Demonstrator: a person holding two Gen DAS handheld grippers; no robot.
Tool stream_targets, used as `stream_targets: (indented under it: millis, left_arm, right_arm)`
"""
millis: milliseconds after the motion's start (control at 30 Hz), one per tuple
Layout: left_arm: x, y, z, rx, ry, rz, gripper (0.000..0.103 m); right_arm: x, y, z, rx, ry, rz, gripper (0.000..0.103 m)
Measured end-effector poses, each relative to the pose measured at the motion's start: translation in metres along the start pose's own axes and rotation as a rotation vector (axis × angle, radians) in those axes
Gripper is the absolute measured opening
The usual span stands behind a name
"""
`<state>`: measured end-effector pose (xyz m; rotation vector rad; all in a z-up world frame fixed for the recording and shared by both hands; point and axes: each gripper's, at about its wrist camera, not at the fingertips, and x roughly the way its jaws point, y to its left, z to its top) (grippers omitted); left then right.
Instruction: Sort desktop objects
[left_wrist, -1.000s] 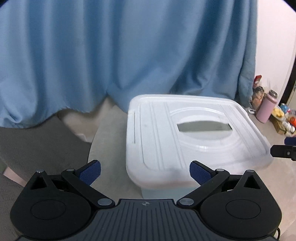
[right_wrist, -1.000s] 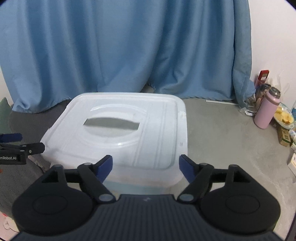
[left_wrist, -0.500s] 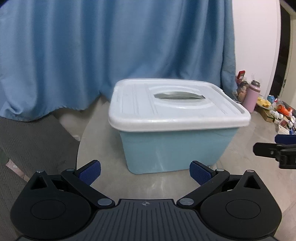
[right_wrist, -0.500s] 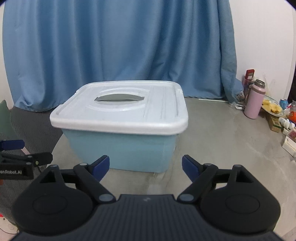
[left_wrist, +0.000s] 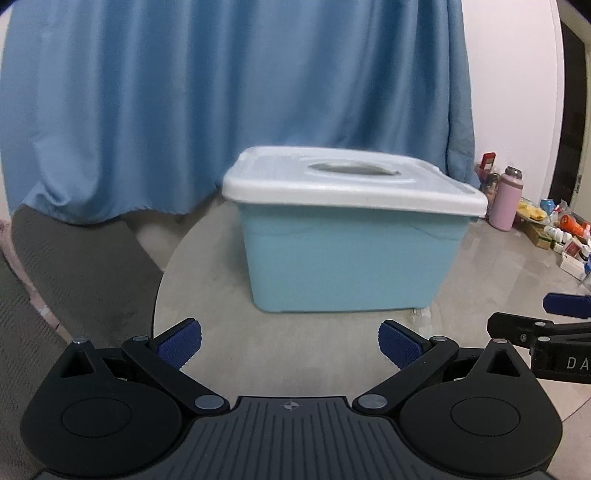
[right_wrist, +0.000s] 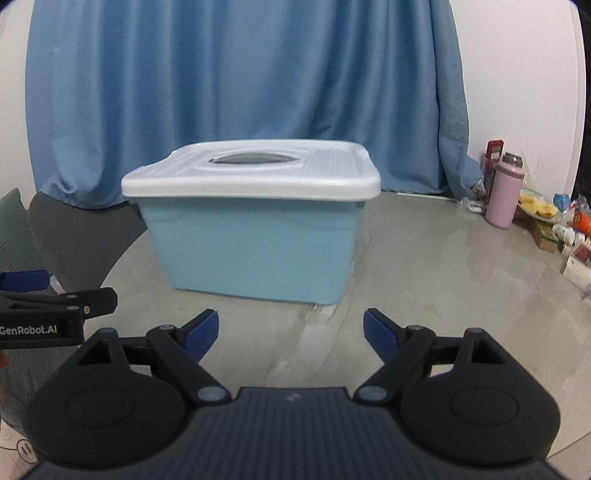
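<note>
A light blue storage box (left_wrist: 347, 262) with a white lid (left_wrist: 347, 182) shut on it stands on the round grey table (left_wrist: 280, 350). It shows in the right wrist view too (right_wrist: 255, 254), lid (right_wrist: 251, 173) with a grey handle recess. My left gripper (left_wrist: 290, 341) is open and empty, a short way in front of the box. My right gripper (right_wrist: 291, 330) is open and empty, also in front of the box. Each gripper appears at the edge of the other's view.
A blue curtain (right_wrist: 243, 92) hangs behind the table. A pink bottle (right_wrist: 504, 194) and several small packets and bottles (right_wrist: 565, 229) sit along the wall at the right. A dark grey sofa (left_wrist: 62, 273) lies to the left.
Both grippers have dropped from above the lid and pulled back from the box, so I now see its front wall. Both stay open.
</note>
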<state>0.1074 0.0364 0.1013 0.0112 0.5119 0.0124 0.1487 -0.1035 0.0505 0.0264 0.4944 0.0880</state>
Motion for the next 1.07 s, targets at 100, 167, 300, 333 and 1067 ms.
stream_targets:
  millis: [100,167,300,333,1067]
  left_arm:
    - [-0.006,-0.001,-0.019,-0.031,-0.008,0.009,0.103]
    - [-0.008,-0.003,-0.031,-0.042,-0.001,0.009,0.103]
    - [-0.008,-0.010,-0.051,-0.052,0.008,0.013,0.103]
    - [-0.009,-0.012,-0.056,-0.051,0.006,0.009,0.103]
    - [-0.009,-0.011,-0.070,-0.020,0.017,0.026,0.103]
  right_arm:
    - [-0.003,0.000,-0.017,0.005,-0.015,0.006,0.085]
    - [-0.005,0.002,-0.028,-0.003,-0.029,-0.007,0.085]
    - [-0.004,0.004,-0.048,-0.013,-0.040,-0.015,0.085]
    - [-0.005,0.004,-0.052,-0.014,-0.046,-0.014,0.085]
    - [-0.015,0.000,-0.068,0.051,-0.066,-0.026,0.085]
